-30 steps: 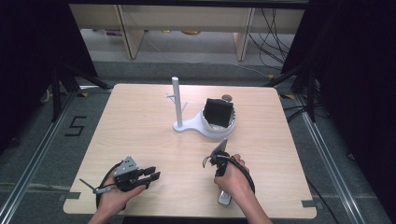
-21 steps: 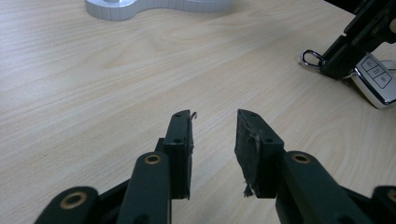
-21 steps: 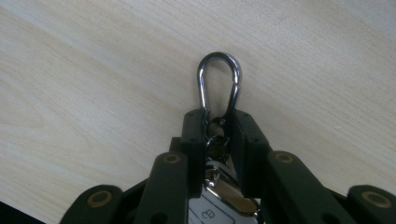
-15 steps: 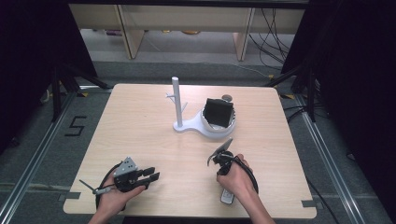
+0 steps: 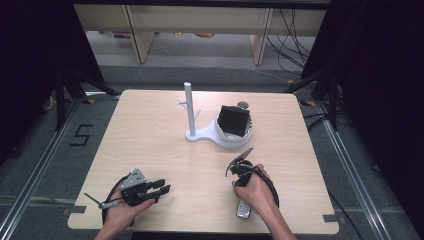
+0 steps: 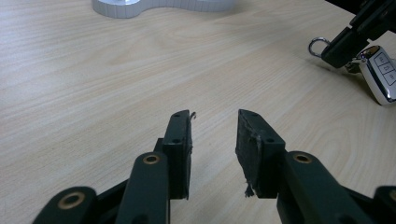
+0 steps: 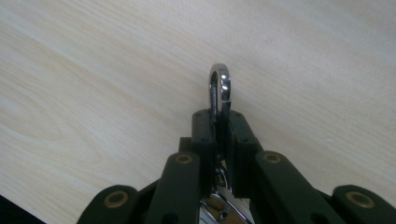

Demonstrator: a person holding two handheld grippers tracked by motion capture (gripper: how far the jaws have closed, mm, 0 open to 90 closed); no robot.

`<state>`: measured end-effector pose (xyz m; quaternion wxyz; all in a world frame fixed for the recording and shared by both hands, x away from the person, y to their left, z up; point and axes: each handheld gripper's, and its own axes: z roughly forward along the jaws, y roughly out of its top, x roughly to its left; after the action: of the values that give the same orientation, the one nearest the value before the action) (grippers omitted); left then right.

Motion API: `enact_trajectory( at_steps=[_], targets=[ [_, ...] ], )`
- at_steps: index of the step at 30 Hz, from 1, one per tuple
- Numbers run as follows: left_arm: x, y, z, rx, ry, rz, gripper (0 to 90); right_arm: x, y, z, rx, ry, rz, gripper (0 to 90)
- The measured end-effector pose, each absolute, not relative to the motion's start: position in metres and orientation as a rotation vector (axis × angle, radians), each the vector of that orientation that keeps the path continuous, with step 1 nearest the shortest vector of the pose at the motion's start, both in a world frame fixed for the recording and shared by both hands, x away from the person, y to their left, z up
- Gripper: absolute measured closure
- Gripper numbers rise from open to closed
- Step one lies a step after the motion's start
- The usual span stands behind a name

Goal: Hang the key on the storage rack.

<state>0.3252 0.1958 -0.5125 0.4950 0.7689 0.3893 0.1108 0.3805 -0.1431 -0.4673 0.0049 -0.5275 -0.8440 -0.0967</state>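
While its silver key ring (image 7: 219, 88) sticks out past the pads, the car key (image 6: 380, 74) is clamped in the right gripper (image 7: 218, 116), whose jaws have just been closing, near the table's (image 5: 150, 145) front edge. The left gripper (image 6: 214, 140) rests nearby, half open and empty. Beyond stands a white stand (image 5: 200, 131).

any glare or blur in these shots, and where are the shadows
High view: even light on the table, dark surroundings, soft overall. Right gripper view: sharp glare on the key ring, which the right gripper clamps. Left gripper view: open left gripper crisp, white stand soft, short shadow beside the car key.
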Motion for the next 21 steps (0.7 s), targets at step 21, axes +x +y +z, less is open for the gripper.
enact_trajectory(
  at_steps=[21],
  targets=[
    [0.325, 0.199, -0.512, 1.805, 0.942, 0.317, 63.4, 0.379, -0.145, -0.428, -1.721, -2.678, -0.724, 84.5]
  ],
)
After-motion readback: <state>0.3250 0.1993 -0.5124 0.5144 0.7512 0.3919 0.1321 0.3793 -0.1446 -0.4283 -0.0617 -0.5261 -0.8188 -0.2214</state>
